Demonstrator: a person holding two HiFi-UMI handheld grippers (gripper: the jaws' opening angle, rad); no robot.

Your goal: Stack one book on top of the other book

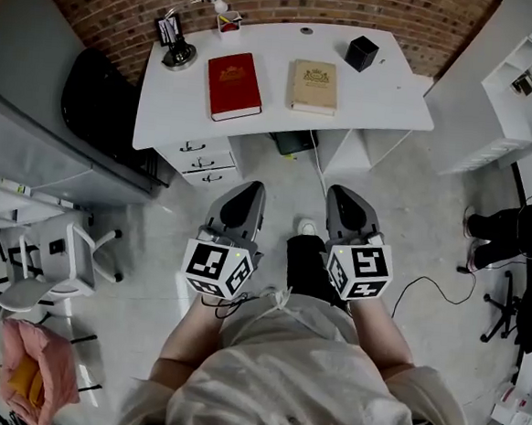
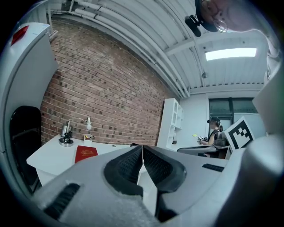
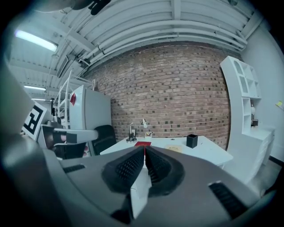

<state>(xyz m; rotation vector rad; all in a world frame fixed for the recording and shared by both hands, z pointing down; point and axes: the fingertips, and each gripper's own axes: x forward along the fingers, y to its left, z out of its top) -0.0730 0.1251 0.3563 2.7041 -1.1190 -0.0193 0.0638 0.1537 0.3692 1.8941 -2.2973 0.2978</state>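
A red book (image 1: 234,85) and a tan book (image 1: 314,85) lie flat side by side on the white desk (image 1: 385,102), apart from each other. I hold both grippers well short of the desk, over the floor. My left gripper (image 1: 252,189) is shut and empty, and my right gripper (image 1: 337,192) is shut and empty too. In the left gripper view the red book (image 2: 85,153) shows beyond the shut left gripper (image 2: 142,148). The right gripper view has the red book (image 3: 143,143) and tan book (image 3: 174,147) past the shut right gripper (image 3: 144,150).
On the desk stand a black cube holder (image 1: 361,52), a desk lamp (image 1: 180,52) and a small pen cup (image 1: 228,22). Drawers (image 1: 197,160) sit under the desk's left end. A black chair (image 1: 96,102) is left of the desk, white shelves (image 1: 524,81) right. Another person (image 1: 512,235) sits at far right.
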